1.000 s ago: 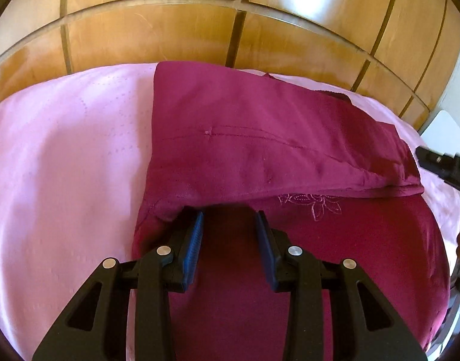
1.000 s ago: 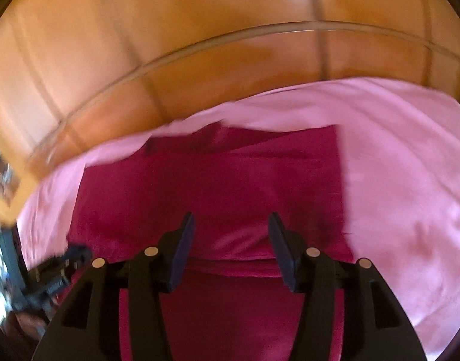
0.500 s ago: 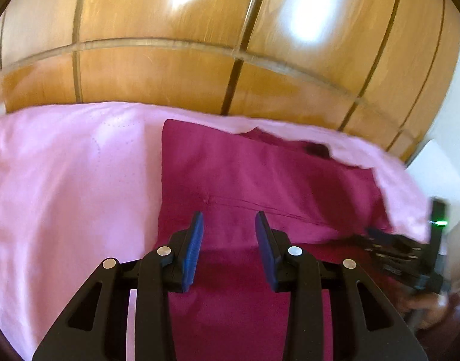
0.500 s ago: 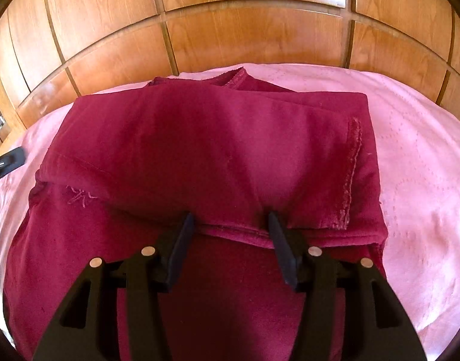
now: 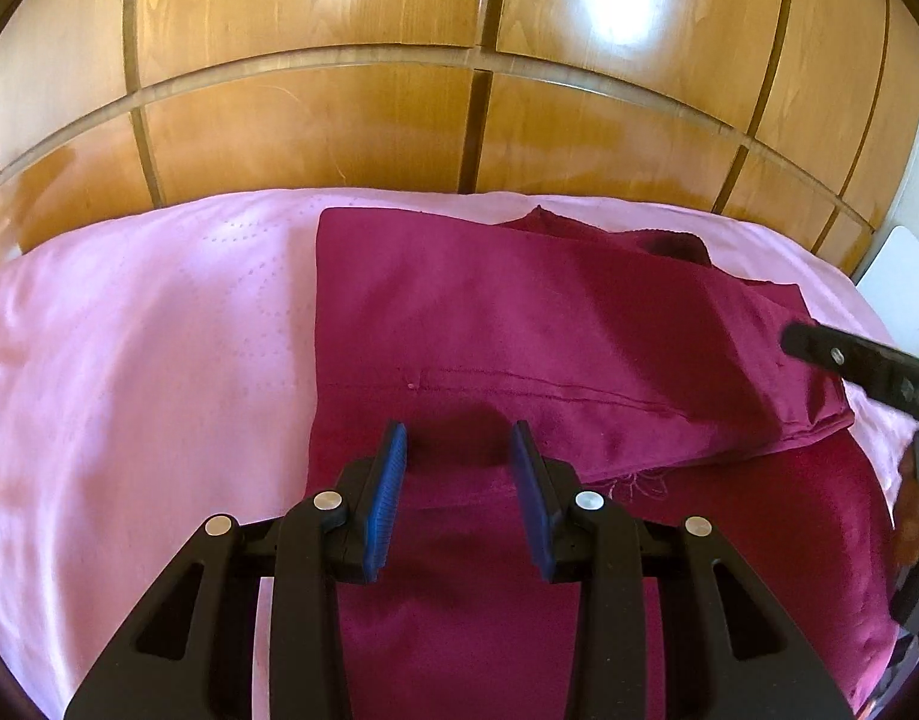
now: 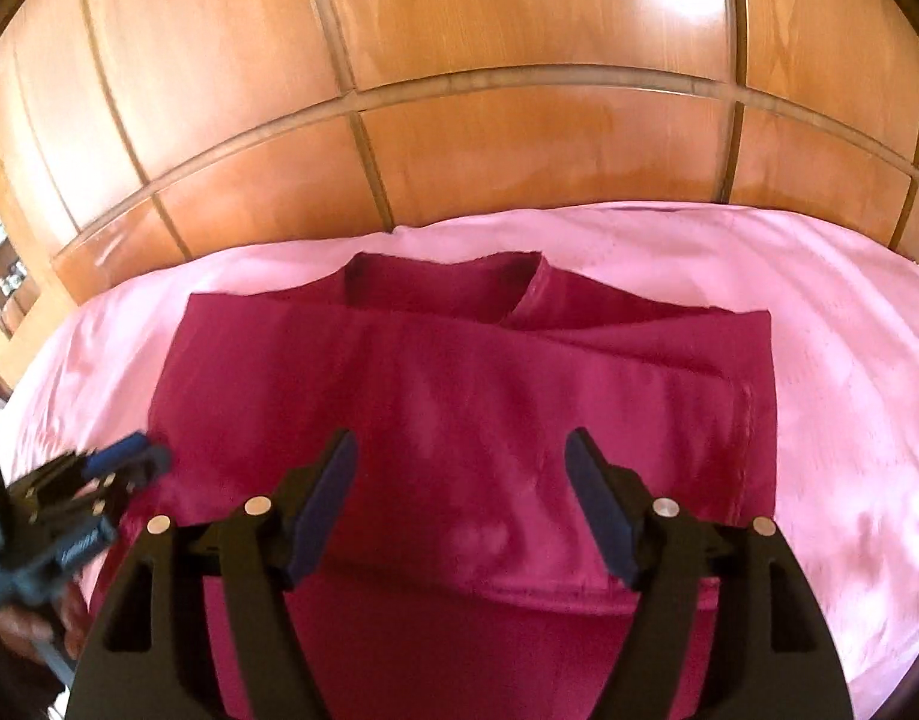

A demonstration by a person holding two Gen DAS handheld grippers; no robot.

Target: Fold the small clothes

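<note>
A dark red garment (image 5: 519, 324) lies folded on the pink sheet (image 5: 147, 360), its upper half doubled over the lower half. It also shows in the right wrist view (image 6: 459, 396). My left gripper (image 5: 459, 450) is open and empty, just above the fold's near edge at the garment's left part. My right gripper (image 6: 462, 456) is open wide and empty, held above the garment's middle. The right gripper shows at the right edge of the left wrist view (image 5: 861, 360). The left gripper shows blurred at the lower left of the right wrist view (image 6: 99, 480).
A wooden panelled headboard (image 5: 459, 90) rises right behind the bed; it also fills the top of the right wrist view (image 6: 519, 90). A white surface (image 5: 903, 276) stands beyond the bed's right edge. Pink sheet (image 6: 849, 360) lies bare either side of the garment.
Both grippers have lifted and drawn back from the fold. The right jaws have opened wider. The folded top layer lies flat where it was laid.
</note>
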